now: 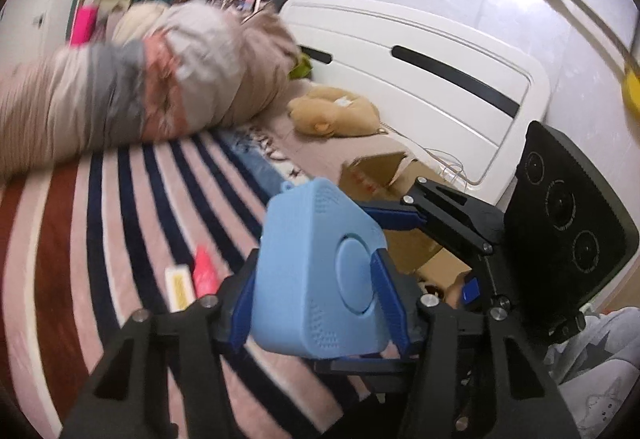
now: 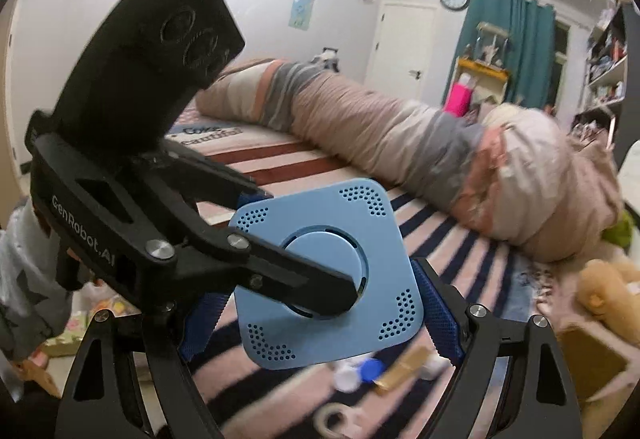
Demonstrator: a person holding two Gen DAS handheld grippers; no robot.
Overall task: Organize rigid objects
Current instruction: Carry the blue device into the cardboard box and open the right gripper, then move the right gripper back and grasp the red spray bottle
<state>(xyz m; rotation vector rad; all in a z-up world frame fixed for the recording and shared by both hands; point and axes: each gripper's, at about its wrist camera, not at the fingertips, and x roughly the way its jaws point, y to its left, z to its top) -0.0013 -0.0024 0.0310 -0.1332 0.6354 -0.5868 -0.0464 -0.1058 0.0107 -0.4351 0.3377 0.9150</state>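
A light blue square plastic box (image 1: 320,275) with perforated corners and a round centre is held above the striped bed. My left gripper (image 1: 316,299) is shut on its two flat faces. In the right wrist view the same box (image 2: 340,263) sits between my right gripper's blue pads, which touch its opposite edges, so my right gripper (image 2: 320,311) is shut on it too. The left gripper's black finger (image 2: 288,275) crosses the box's face there. The right gripper's black body (image 1: 448,227) shows behind the box in the left wrist view.
A striped blanket (image 1: 120,223) covers the bed. A rolled duvet (image 2: 400,143) lies along it. A cardboard box (image 1: 400,179) and a tan plush toy (image 1: 336,111) sit by the white headboard (image 1: 420,51). A pink tube (image 1: 205,271), a yellow-white packet (image 1: 178,287) and small caps (image 2: 360,371) lie on the blanket.
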